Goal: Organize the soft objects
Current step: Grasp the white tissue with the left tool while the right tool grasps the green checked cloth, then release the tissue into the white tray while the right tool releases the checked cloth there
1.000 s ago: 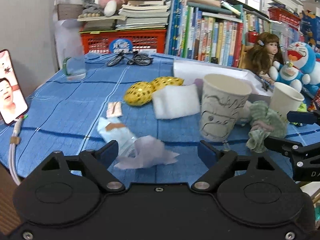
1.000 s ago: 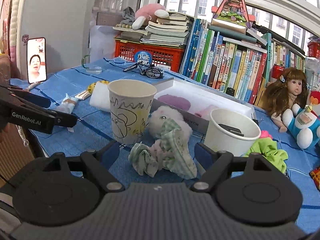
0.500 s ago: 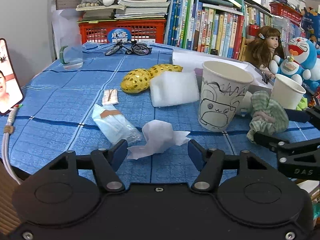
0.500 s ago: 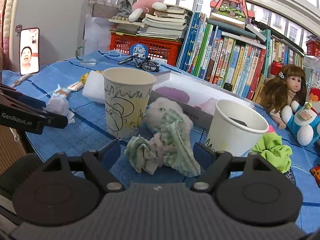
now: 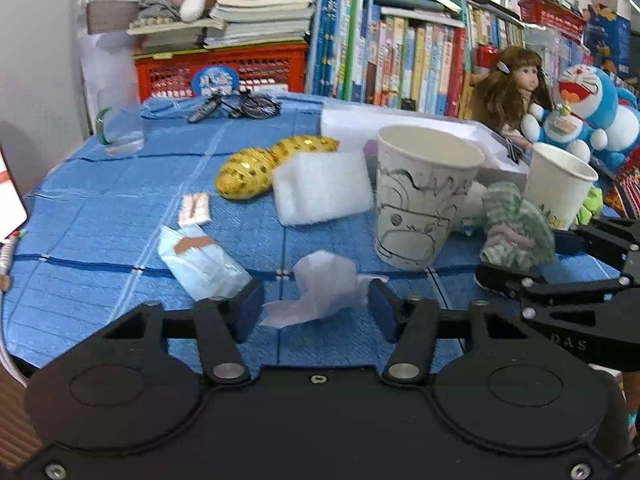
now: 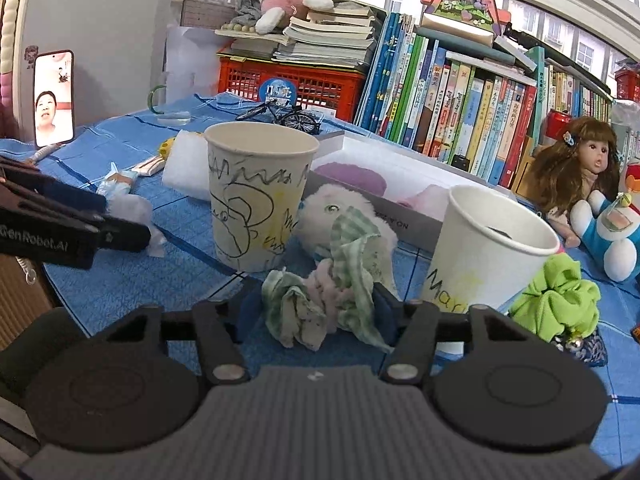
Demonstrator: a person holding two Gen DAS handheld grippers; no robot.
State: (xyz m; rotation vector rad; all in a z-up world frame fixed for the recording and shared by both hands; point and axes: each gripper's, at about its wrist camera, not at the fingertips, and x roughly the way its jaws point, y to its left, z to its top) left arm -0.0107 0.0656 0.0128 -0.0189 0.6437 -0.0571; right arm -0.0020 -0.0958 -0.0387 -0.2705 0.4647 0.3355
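- Blue checked cloth covers the table, with a row of upright books and a red crate along the far edge.
- Left gripper sits low over the cloth with a crumpled white tissue between its fingers; its jaws have just been closing, the pads stand just beside the tissue, and I cannot tell whether they press on it.
- Left wrist view alone shows the pale blue packet just left of the tissue, the gold sequinned pouch, the white foam block and a small wrapped strip.
- Right gripper has its fingers on either side of a green checked cloth bundle, which lies on the table in front of a white fluffy toy; its jaws have just been closing and now look to be touching the bundle's sides.
- Scribbled paper cup stands upright to the left of the bundle, and a second cup to its right.
- Right wrist view alone shows the open white box behind the cups with something purple inside, the lime green scrunchie beside the second cup, and the whole phone propped upright at the far left.
- Both views take in a doll and a blue plush cat at the right.
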